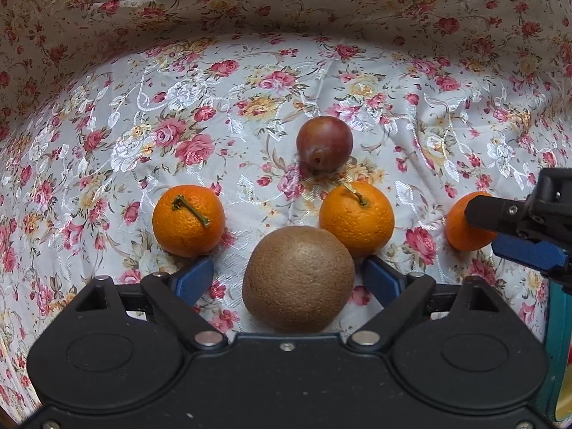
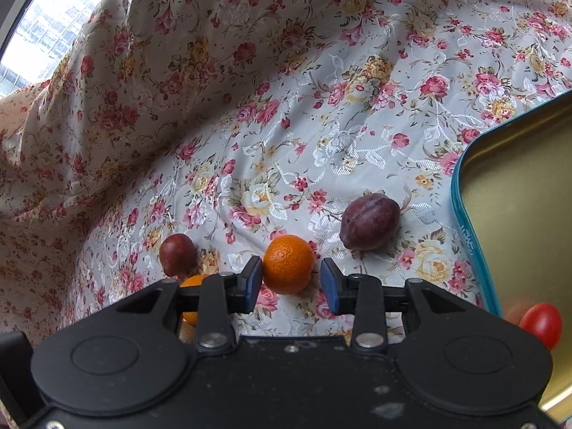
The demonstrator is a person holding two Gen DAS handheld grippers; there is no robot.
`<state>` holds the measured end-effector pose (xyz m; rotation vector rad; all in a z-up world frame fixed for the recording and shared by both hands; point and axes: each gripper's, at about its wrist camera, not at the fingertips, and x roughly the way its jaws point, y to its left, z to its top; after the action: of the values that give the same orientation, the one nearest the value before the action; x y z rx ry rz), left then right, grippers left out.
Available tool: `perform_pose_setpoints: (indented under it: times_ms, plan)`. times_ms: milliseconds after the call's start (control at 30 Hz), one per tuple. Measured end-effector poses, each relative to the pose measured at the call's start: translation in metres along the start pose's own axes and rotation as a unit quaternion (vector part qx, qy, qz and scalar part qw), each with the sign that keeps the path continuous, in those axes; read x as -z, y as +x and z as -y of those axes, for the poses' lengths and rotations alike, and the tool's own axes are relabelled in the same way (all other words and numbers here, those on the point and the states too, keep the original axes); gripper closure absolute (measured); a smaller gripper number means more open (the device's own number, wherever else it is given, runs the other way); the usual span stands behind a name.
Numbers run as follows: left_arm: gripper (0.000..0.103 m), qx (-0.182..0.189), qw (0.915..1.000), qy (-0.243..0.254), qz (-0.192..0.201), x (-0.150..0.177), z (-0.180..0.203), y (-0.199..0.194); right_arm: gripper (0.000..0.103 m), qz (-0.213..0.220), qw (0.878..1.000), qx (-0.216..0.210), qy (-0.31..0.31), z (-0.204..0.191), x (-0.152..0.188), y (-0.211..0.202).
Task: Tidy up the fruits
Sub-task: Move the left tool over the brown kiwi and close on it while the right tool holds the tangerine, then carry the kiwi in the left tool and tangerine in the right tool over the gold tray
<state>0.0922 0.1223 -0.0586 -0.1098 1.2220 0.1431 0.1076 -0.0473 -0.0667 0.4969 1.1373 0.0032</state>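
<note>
We hold our left gripper (image 1: 298, 279) with its blue-padded jaws spread wide, and the fuzzy brown oval kiwi (image 1: 299, 280) sits on the cloth between them, clear of both pads. From the kiwi, a round orange mandarin with a long green stem (image 1: 188, 220) lies at ten o'clock, just beyond the left pad. A second stemmed orange mandarin (image 1: 356, 217) lies at one o'clock, touching or nearly touching the kiwi. Straight on at twelve o'clock, past that mandarin, rests a dark red round plum (image 1: 324, 143). At three o'clock a third orange mandarin (image 1: 464, 222) is partly covered by our right gripper (image 1: 514, 228), which enters from the picture's right edge.

In the right wrist view our right gripper (image 2: 290, 282) has its jaws partly apart around that same mandarin (image 2: 288, 264); the left pad looks to be against the peel, while a gap shows at the right pad, so nothing is clamped. At two o'clock from it lies a purple ridged plum (image 2: 370, 221), at nine o'clock the dark red plum (image 2: 177, 254). At three o'clock stands a gold metal tray with a teal rim (image 2: 464, 236), holding a small red tomato-like fruit (image 2: 541, 323) near its lower corner. Flowered white cloth (image 1: 143, 114) covers everything beneath.
</note>
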Motion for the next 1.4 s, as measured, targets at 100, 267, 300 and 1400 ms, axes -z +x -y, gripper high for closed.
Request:
perform_pose_setpoints:
  times_ms: [100,267,300,1400]
  plan:
    - [0.007,-0.005,1.0000,0.006,0.004,0.000,0.002,0.001,0.064,-0.004,1.000,0.007,-0.006,-0.007,0.000,0.008]
    - [0.007,0.002,0.9999,0.013,0.002,-0.001,-0.002,0.002,0.063,0.004,0.999,0.052,-0.002,-0.014,-0.001,0.019]
    - [0.007,0.000,0.9999,0.014,0.002,0.000,-0.002,0.001,0.063,0.006,0.998,0.059,-0.002,-0.015,-0.001,0.020]
    - [0.044,0.043,0.9980,0.000,0.046,-0.012,0.018,-0.052,0.065,0.089,0.993,0.052,-0.066,0.003,0.008,-0.054]
